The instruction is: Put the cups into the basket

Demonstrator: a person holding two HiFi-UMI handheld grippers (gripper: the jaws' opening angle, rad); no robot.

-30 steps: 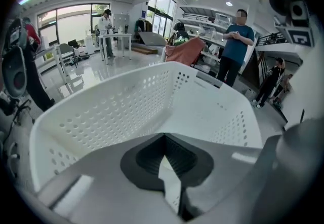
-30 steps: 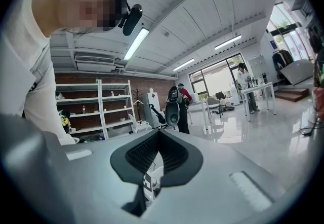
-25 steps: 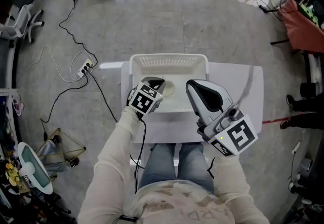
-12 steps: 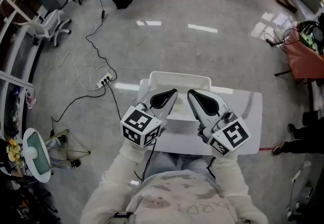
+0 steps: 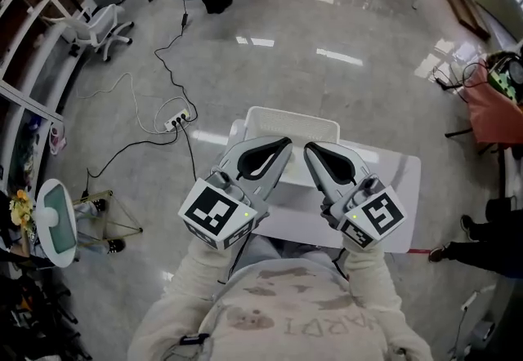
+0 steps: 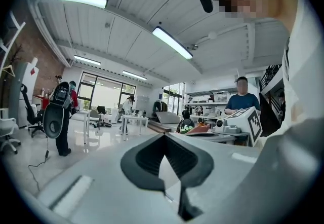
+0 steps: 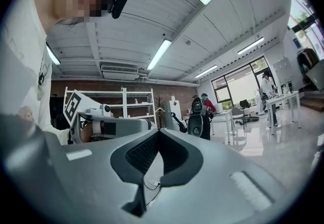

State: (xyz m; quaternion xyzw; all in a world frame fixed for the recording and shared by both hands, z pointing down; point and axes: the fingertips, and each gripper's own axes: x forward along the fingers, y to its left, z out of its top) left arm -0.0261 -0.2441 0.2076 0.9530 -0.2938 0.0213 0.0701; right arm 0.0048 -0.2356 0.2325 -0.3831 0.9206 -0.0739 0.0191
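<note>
Basket (image 5: pixel 286 118) on table (image 5: pixel 399 188), left gripper (image 5: pixel 284 143), right gripper (image 5: pixel 310 148) — both closed

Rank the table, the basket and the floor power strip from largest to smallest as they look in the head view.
1. table: largest.
2. basket: smaller, and partly covered.
3. power strip: smallest by far, though it lies lower, on the floor, so farther from the camera.

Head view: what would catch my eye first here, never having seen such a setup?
Two grey handheld tools dominate the middle: the left gripper and the right gripper, held side by side, jaws shut and empty. Below them sits a white basket on a white table.
</note>
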